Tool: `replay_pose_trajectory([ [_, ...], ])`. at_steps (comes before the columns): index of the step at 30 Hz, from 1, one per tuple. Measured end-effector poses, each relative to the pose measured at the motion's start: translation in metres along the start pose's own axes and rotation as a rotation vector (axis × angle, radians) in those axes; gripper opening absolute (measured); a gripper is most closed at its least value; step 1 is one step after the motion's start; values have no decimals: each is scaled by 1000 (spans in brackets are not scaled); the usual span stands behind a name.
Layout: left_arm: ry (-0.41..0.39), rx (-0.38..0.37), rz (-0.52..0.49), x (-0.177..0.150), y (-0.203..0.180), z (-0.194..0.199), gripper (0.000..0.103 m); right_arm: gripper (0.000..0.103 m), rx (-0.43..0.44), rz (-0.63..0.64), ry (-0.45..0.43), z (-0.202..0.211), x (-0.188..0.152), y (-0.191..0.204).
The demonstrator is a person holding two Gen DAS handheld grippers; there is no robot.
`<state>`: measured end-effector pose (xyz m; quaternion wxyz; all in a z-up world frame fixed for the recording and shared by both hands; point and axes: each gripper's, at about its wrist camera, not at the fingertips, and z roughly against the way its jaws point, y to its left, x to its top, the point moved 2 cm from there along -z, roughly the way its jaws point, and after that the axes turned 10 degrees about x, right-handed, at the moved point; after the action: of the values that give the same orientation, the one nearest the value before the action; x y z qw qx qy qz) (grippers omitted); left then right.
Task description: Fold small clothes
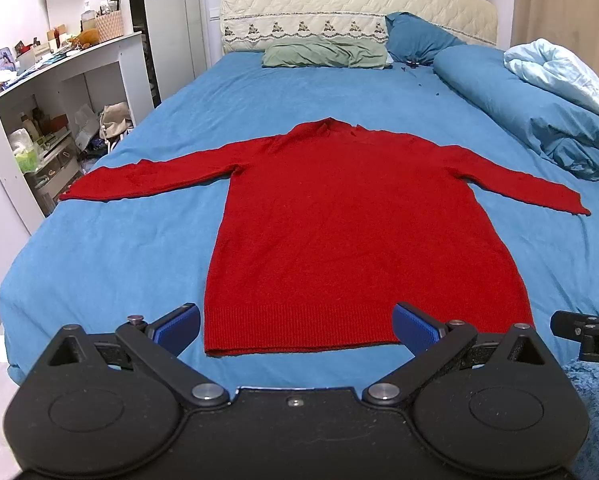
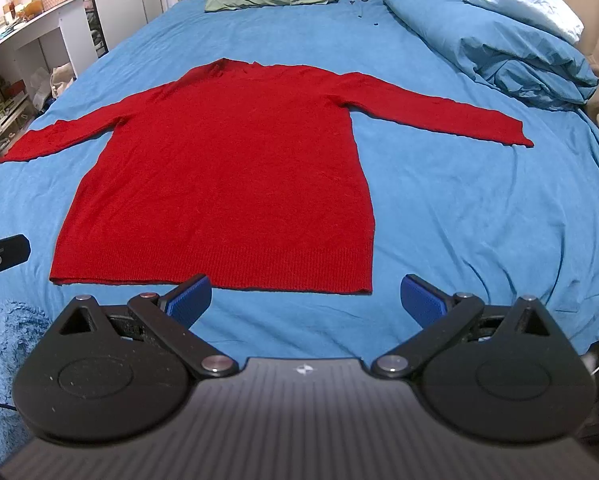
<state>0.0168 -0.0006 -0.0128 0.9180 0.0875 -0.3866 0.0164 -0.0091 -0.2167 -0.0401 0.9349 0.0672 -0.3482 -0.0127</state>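
Note:
A red long-sleeved knit sweater (image 1: 351, 224) lies flat on the blue bed sheet (image 1: 111, 248), collar away from me, both sleeves spread out to the sides. It also shows in the right wrist view (image 2: 227, 176). My left gripper (image 1: 296, 326) is open and empty, hovering just short of the hem's left half. My right gripper (image 2: 305, 298) is open and empty, just short of the hem's right corner. The right gripper's edge shows in the left wrist view (image 1: 587, 336).
A green pillow (image 1: 323, 53), blue pillows and a rolled blue duvet (image 1: 539, 108) lie at the head and right side. White shelves with clutter (image 1: 39, 120) stand left of the bed. A fuzzy blue fabric (image 2: 3, 360) lies at the near edge.

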Motion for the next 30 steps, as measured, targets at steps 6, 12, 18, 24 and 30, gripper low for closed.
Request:
replay_pose_trajectory([
  [6,-3,1,1,0,1,0,103,103,2,3,3,0,1,0],
  [12,-3,3,1,0,0,0,103,103,5,7,5,0,1,0],
  [18,-5,4,5,-1,0,0,103,103,8,8,8,0,2,0],
  [24,-5,2,7,-1,0,0,103,103,7,10,7,0,2,0],
  [30,-8,3,5,-2,0,0,103,103,10,11,6,0,1,1],
])
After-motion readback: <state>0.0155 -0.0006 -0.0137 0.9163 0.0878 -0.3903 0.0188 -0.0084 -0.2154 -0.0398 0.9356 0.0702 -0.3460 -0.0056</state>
